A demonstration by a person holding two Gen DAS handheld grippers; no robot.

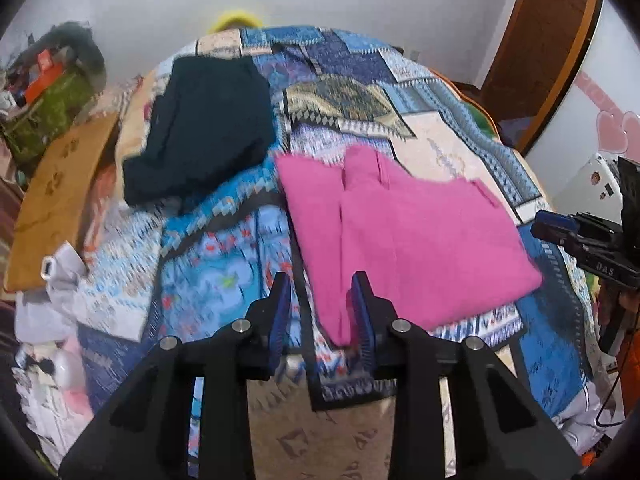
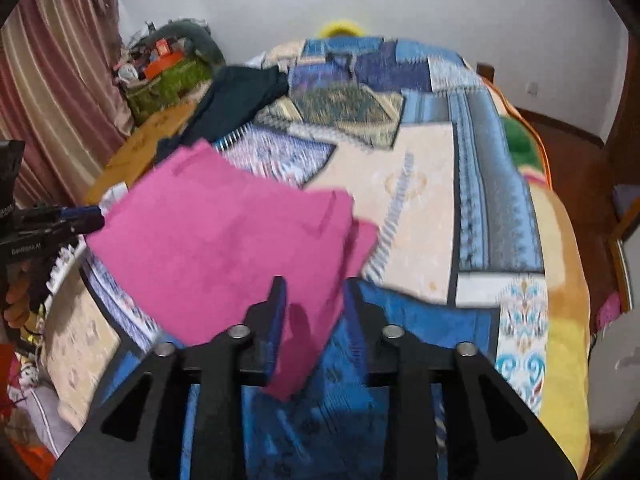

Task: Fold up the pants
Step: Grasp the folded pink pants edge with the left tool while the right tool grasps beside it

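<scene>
On the bed: a patchwork blanket in blue, cream and grey printed panels covers the whole surface.
Pants: the bright pink fabric pants lie folded into a rough rectangle on the near half of the blanket, toward its right side in the left wrist view; in the right wrist view they lie left of centre.
Near edge: one narrow pink corner runs toward the bed's front edge.
Left gripper: the black two-finger gripper with blue ribbed pads has its fingers apart at a moderate width, straddling that pink corner; nothing is clamped between them.
Right gripper: the matching black gripper also has its fingers apart, with a flap of pink cloth lying between them; whether a pad touches the cloth I cannot tell.
Other garment: a dark navy folded piece of clothing rests further back on the left, apart from the pink pants.
Sharpness: both views are motion-blurred.
</scene>
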